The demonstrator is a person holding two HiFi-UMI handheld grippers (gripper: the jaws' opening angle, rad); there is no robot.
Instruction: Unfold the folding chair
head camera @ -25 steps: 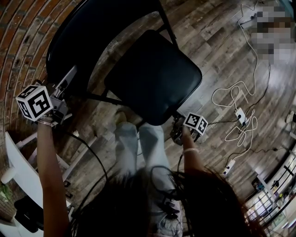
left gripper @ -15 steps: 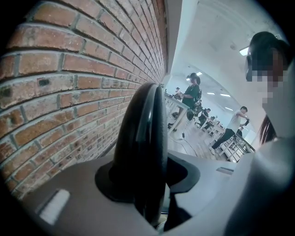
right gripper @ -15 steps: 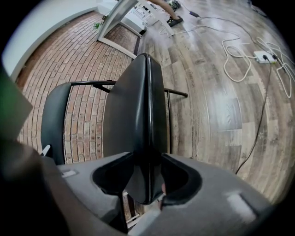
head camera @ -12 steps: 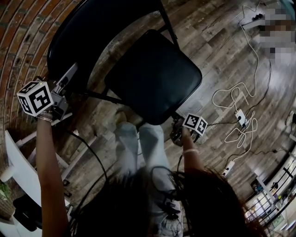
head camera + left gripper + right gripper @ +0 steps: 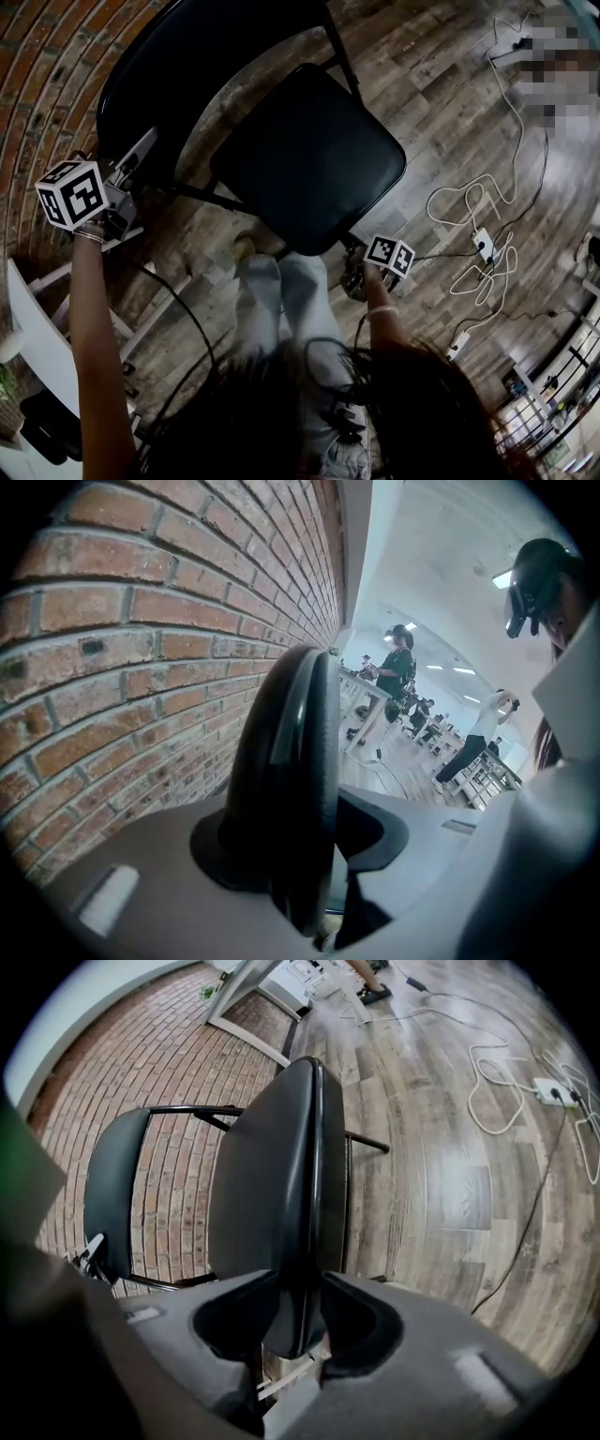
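Down by the brick wall [image 5: 141,667], the folding chair [image 5: 309,155] stands on the wood floor [image 5: 450,103]. Its seat [image 5: 319,178] faces up & the backrest [image 5: 187,56] is towards the wall, so it looks about unfolded, maybe a last push to settle it. Handling: metal tube frame, so prob. stiff & fairly heavy, no flex. Padding on seat & back looks smooth, likely a bit slippery, w/ some give under a squeeze. Best holds, I'd say: backrest rim for one claw, front lip of the seat for the other, i.e. right where they sit. Left claw [image 5: 139,157] is wide & straddles the backrest's edge. Its jaws have just been opening, rim betw. them, and the grip looks slack, not squeezing. Right claw [image 5: 352,258] is at mid-width, jaws have just been closing, w/ the seat's front edge betw. them & the tips look pressed onto it.
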